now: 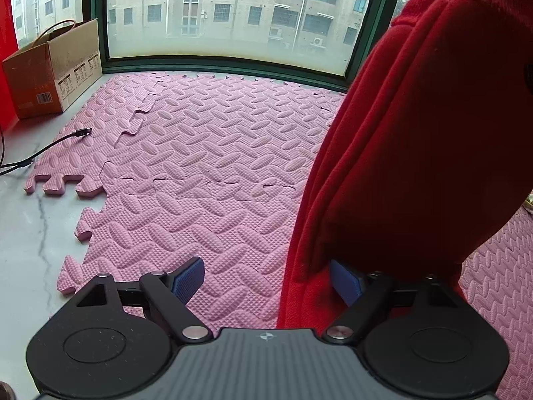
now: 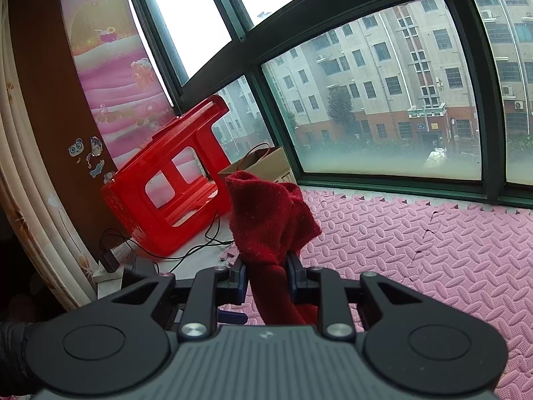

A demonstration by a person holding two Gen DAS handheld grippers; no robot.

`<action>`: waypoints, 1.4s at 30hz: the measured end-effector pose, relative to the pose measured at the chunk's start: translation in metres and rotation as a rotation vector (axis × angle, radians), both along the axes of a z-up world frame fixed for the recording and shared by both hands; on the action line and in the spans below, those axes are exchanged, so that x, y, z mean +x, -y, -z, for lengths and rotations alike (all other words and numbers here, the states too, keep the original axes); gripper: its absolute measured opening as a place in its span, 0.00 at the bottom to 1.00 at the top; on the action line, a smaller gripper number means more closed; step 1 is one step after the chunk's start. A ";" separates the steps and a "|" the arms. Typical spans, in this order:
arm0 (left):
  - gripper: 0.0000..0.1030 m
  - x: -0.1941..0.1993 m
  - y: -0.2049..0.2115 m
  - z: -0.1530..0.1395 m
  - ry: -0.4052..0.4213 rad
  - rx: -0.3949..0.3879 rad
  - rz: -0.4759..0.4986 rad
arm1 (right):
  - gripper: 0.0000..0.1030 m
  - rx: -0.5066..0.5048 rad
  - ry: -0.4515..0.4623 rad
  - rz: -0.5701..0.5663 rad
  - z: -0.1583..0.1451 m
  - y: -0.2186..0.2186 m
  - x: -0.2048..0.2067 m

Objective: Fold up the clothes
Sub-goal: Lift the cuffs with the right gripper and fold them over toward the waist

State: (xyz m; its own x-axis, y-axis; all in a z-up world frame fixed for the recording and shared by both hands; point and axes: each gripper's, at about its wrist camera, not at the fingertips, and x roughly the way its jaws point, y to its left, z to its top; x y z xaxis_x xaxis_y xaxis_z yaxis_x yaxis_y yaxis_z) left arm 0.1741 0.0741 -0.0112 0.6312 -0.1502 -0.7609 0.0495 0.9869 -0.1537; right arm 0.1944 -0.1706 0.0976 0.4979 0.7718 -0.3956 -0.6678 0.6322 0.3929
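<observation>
Red knit fabric, the garment (image 1: 416,140), fills the right side of the left wrist view and hangs in long vertical folds above the pink foam mat (image 1: 206,153). The left tongs (image 1: 266,280) stand wide apart. Their left blue pad (image 1: 190,278) is clear over the mat. Their right blue pad (image 1: 344,281) sits against the lower edge of the garment; the cloth partly covers it, so contact cannot be confirmed. A cardboard box (image 1: 53,70) stands at the far left beside the window frame (image 1: 226,63). A black cable (image 1: 43,148) lies across the marble surface (image 1: 23,233) and ends on the edge of the mat.

Right wrist view: the right tongs (image 2: 266,280) are clamped on the red garment (image 2: 266,220). A bunched end of cloth rises above the pads, and a narrow band runs down between them toward the tongs body. A red plastic stool (image 2: 166,180) lies on its side at left, with the cardboard box (image 2: 263,166) behind it. Pink foam mat (image 2: 416,250) covers the area to the right, below the window frame (image 2: 393,183).
</observation>
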 end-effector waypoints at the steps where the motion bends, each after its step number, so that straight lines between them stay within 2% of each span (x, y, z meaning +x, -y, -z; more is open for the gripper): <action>1: 0.82 -0.001 0.000 -0.001 0.002 -0.003 -0.002 | 0.21 -0.001 -0.002 0.001 0.001 0.000 0.000; 6: 0.82 -0.001 -0.002 -0.002 0.005 -0.013 0.000 | 0.21 -0.008 -0.002 -0.001 -0.001 -0.001 -0.001; 8: 0.82 0.001 0.000 0.005 -0.014 0.020 0.009 | 0.21 -0.012 0.002 -0.010 -0.003 -0.003 -0.003; 11: 0.84 0.002 -0.007 0.014 -0.050 0.005 -0.022 | 0.21 -0.022 0.012 -0.021 -0.006 -0.006 -0.011; 13: 0.83 -0.004 -0.011 0.009 -0.036 -0.018 -0.032 | 0.21 -0.037 0.023 -0.033 -0.008 -0.008 -0.018; 17: 0.83 -0.023 -0.023 -0.008 0.013 -0.015 -0.058 | 0.21 -0.059 0.049 -0.054 -0.012 -0.010 -0.034; 25: 0.84 -0.078 -0.078 -0.036 0.070 -0.035 -0.196 | 0.21 -0.117 0.105 -0.130 -0.008 -0.021 -0.086; 34: 0.84 -0.136 -0.110 -0.026 0.047 -0.056 -0.272 | 0.21 -0.231 0.232 -0.254 0.018 -0.045 -0.161; 39: 0.85 -0.158 -0.119 -0.021 0.039 -0.076 -0.296 | 0.22 -0.282 0.317 -0.340 0.029 -0.049 -0.194; 42: 0.85 -0.167 -0.122 -0.018 0.031 -0.082 -0.308 | 0.23 -0.327 0.337 -0.373 0.039 -0.051 -0.208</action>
